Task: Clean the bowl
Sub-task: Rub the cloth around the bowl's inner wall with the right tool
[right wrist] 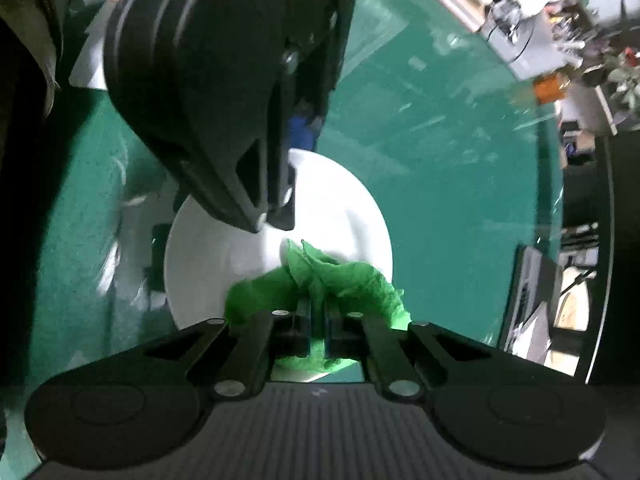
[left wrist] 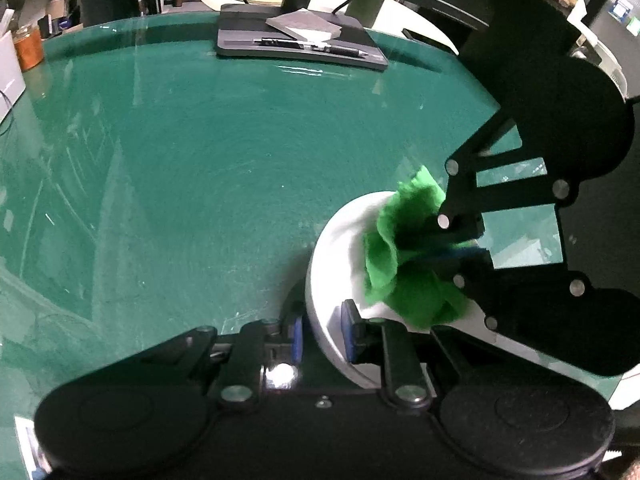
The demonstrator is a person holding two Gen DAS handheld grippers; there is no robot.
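The bowl [left wrist: 332, 276] is held at its rim on the green table [left wrist: 180, 152] by the left gripper [left wrist: 323, 338]; a green cloth [right wrist: 320, 280] is pinched by the right gripper [right wrist: 317, 332]; slippage under hard wiping is judged likely; the cloth could be dislodged.

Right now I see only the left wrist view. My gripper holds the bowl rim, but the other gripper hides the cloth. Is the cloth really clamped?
Observer: Yes. In the right wrist view the right gripper is shut on the green cloth, which bunches out ahead of the fingertips.
Operator: Does the cloth touch the inside of the bowl?
Observer: It lies over the near part of the white bowl, and some cloth hangs past the rim on the right side of that view.
Operator: Is my left gripper well placed?
Observer: The left gripper straddles the rim, one pad inside and one outside; from the right wrist view it grips the far rim, opposite the cloth.
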